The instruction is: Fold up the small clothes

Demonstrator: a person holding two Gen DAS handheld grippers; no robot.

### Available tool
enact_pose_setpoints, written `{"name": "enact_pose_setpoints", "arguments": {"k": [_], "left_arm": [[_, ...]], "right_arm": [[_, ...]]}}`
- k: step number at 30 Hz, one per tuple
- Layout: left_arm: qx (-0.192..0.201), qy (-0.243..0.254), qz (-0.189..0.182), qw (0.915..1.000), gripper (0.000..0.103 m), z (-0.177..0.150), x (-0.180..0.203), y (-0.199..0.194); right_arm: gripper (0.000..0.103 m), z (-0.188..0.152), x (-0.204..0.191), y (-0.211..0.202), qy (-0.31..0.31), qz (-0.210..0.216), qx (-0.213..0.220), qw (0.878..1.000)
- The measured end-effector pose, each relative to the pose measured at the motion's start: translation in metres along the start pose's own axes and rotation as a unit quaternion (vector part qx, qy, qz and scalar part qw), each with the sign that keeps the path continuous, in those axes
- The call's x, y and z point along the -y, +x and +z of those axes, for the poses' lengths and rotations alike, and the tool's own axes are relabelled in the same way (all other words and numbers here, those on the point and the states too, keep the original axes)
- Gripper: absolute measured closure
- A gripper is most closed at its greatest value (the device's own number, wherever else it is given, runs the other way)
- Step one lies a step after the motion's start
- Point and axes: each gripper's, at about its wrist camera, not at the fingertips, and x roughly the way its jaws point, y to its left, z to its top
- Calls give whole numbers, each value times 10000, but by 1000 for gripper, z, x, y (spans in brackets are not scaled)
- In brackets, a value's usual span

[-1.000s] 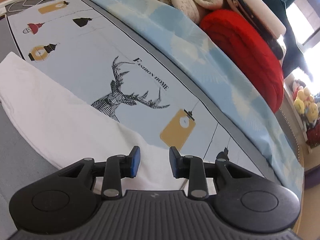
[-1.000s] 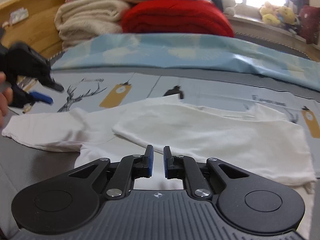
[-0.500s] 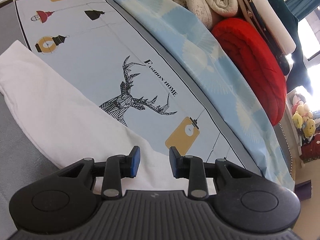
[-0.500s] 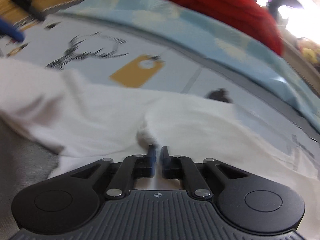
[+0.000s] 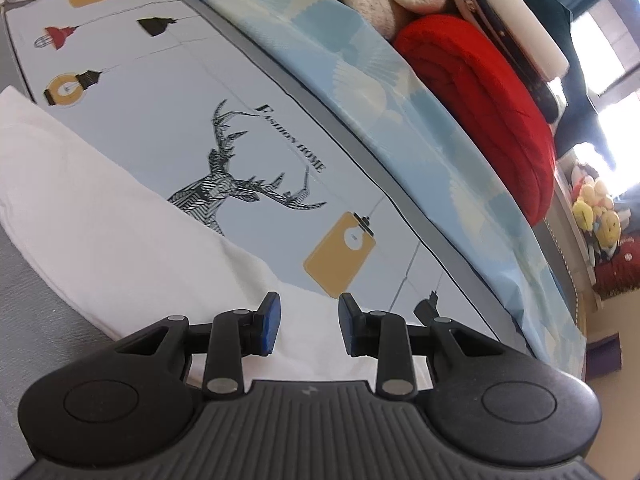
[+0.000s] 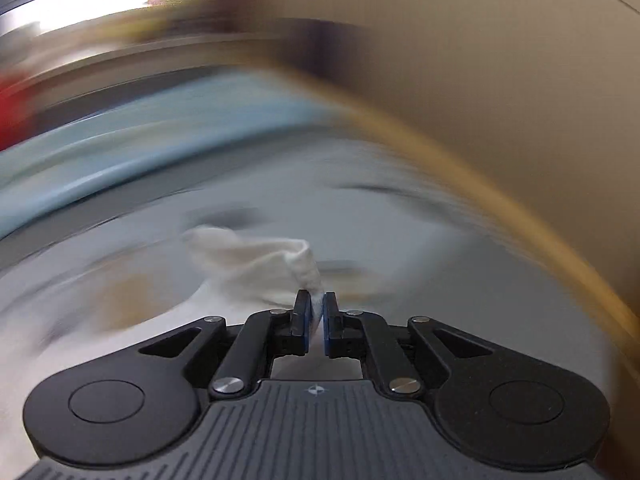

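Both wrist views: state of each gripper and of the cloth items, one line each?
left gripper: open, nothing between its pads, over the white garment.
right gripper: shut on a pinched fold of the garment; view motion-blurred.
white garment: flat on the printed sheet on the left side, bunched and lifted at the right gripper.
printed sheet: spread flat.
red blanket: folded, in the pile.

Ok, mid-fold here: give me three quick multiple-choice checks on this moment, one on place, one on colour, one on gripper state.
1. Where does the deer print lie relative to the white garment?
A. under a red blanket
B. on the sheet just beyond it
C. on the garment itself

2. What colour is the rolled blanket beside the cream one?
A. red
B. green
C. black

3. What is the right gripper doing?
A. wide open
B. shut on nothing
C. pinching white cloth

Answers: B, the deer sits past the garment's edge; A, plainly red; C, cloth sits between the pads.
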Motion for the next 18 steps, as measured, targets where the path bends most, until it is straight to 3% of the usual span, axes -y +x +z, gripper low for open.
{"name": "enact_pose_setpoints", "arguments": {"k": [2, 3, 5, 7, 12, 15, 18], "left_arm": [[-28, 126, -38, 9999, 69, -3, 6, 1], [-44, 192, -51, 9998, 69, -5, 9, 3], [-80, 316, -36, 9995, 69, -8, 16, 6], [-107, 406, -11, 9991, 69, -13, 20, 9], [-244, 717, 4, 9971, 69, -26, 33, 17], [-355, 845, -62, 9958, 69, -31, 40, 19], [-367, 988, -108, 9944, 69, -34, 49, 17]], "right_arm": [[93, 10, 53, 18, 493, -524, 148, 9973], [91, 8, 68, 22, 546, -565, 143, 9968], [81, -8, 92, 29, 768, -298, 17, 9966], [79, -34, 107, 37, 1117, 128, -233, 9934], [79, -94, 116, 64, 1835, 565, -917, 9771], [79, -113, 115, 77, 2246, 671, -1038, 9666], [78, -106, 99, 77, 1794, 401, -954, 9783]]}}
